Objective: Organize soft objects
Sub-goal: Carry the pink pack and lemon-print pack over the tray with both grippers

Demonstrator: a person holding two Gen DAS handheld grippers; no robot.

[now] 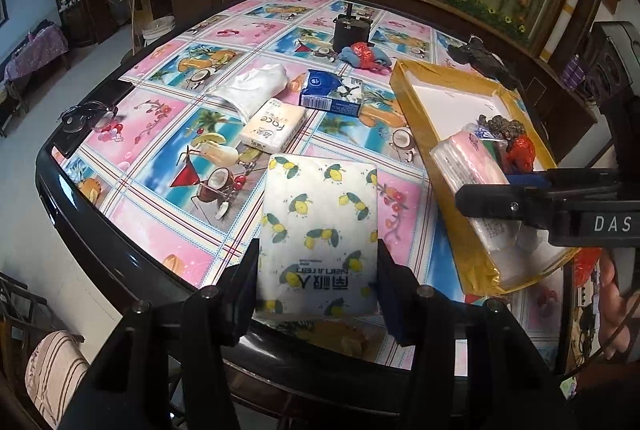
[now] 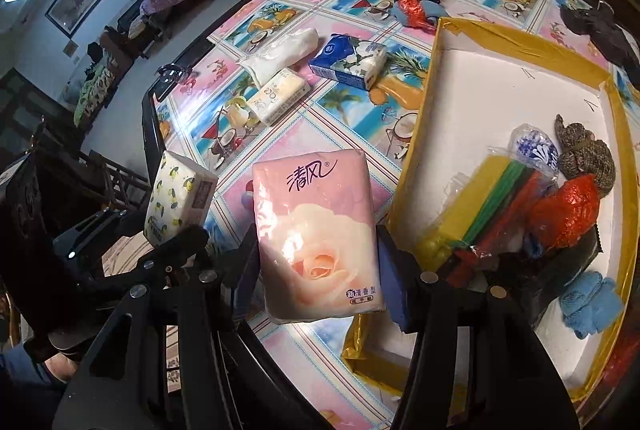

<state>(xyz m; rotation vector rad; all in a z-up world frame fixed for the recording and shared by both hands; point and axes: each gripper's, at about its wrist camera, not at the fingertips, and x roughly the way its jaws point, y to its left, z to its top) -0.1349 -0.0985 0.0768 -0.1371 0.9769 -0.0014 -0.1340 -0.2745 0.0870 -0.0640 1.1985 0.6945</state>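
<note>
My left gripper [image 1: 318,262] is shut on a lemon-print tissue pack [image 1: 320,222] and holds it above the table's near edge; the pack also shows in the right wrist view [image 2: 176,197]. My right gripper [image 2: 316,262] is shut on a pink rose tissue pack [image 2: 320,234], held just left of the yellow-rimmed box [image 2: 440,41]; it also shows in the left wrist view [image 1: 468,165]. On the table lie a cream tissue pack [image 1: 274,125], a blue tissue pack [image 1: 332,91] and a white soft bag [image 1: 252,85].
The box holds a sponge pack [image 2: 488,205], a red bag [image 2: 568,209], a blue cloth [image 2: 592,304] and a brown knit item [image 2: 588,149]. A black motor [image 1: 352,27], a red-and-blue bundle [image 1: 364,55], a dark bag [image 1: 480,57] and glasses [image 1: 86,113] lie on the table.
</note>
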